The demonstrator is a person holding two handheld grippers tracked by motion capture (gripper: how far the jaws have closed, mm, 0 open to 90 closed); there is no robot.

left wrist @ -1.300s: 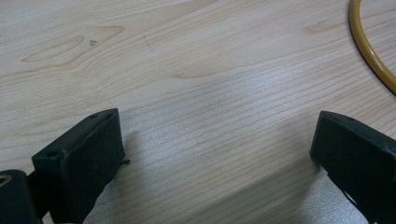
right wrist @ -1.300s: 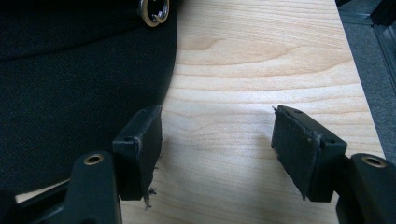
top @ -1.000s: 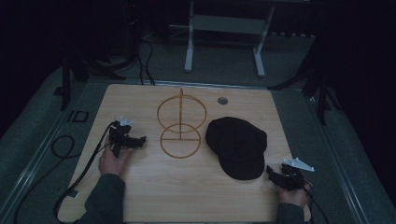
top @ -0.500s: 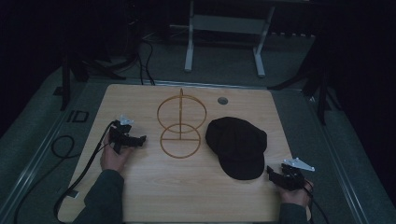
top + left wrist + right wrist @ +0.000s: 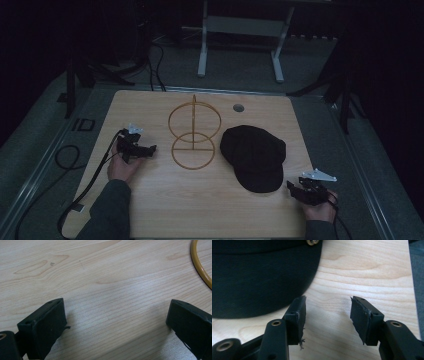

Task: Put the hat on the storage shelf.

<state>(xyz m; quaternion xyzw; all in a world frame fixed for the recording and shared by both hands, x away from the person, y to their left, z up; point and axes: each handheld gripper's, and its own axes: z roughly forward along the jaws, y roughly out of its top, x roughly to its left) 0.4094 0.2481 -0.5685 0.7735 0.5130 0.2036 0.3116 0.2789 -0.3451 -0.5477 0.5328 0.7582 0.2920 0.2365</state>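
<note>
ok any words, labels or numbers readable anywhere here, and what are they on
"ID", or something close to it: two dark marks on the grey floor mat just left of the wooden table in the high view; too small to be sure.
Black cap: no print or logo can be made out; the small metal button at its brim is blank.
Wire hat stand, table top and both grippers' jaws: no text.
</note>
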